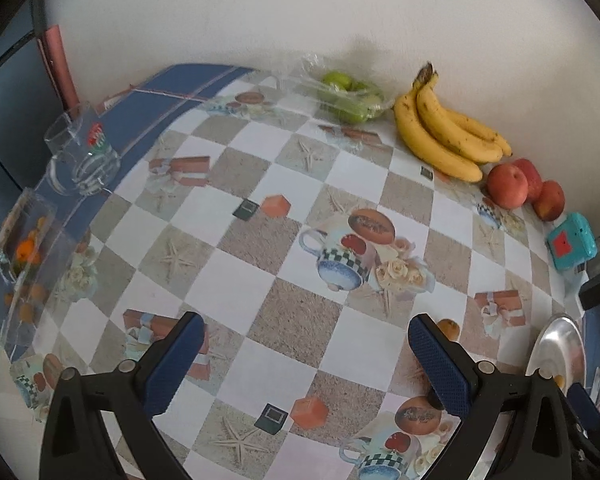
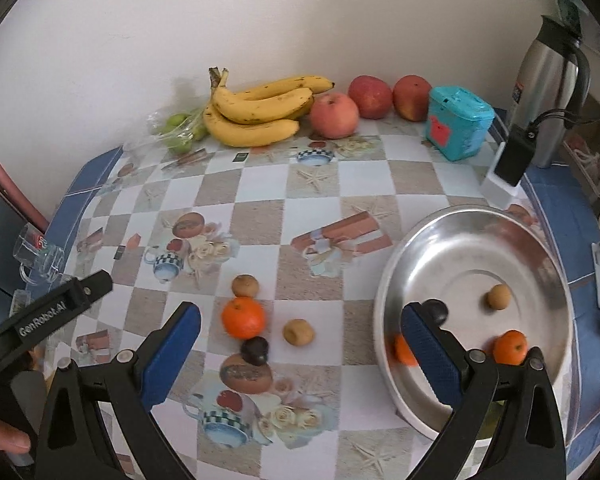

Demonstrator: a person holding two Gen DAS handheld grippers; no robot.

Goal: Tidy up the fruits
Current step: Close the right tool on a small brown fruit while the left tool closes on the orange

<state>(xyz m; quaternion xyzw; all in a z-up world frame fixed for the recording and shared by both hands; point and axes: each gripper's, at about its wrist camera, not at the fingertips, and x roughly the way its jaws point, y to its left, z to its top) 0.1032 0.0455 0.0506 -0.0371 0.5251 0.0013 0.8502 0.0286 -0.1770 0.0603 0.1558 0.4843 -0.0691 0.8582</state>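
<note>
I see my right gripper (image 2: 300,344) spread wide and empty above the near part of the table (image 2: 260,216), its left finger beside the loose fruit and its right finger over the rim of the steel bowl (image 2: 396,272). On the cloth between the fingers lie an orange (image 2: 243,318), two brown kiwis (image 2: 245,285) (image 2: 298,332) and a dark plum (image 2: 255,351); the plum touches the orange. The bowl sits at the near right edge and holds a kiwi (image 2: 499,297), a dark plum (image 2: 436,310) and two oranges (image 2: 509,347) (image 2: 403,350).

My left gripper (image 1: 300,364) is also wide apart and holds nothing, over bare cloth near the table's middle.

Along the far edge against the wall I see a bag of green fruit (image 2: 180,128), a bunch of bananas (image 2: 260,110), three red apples (image 2: 334,115) and a teal box (image 2: 458,122), in that order from left to right. A glass mug (image 1: 80,148) stands at the left edge.
</note>
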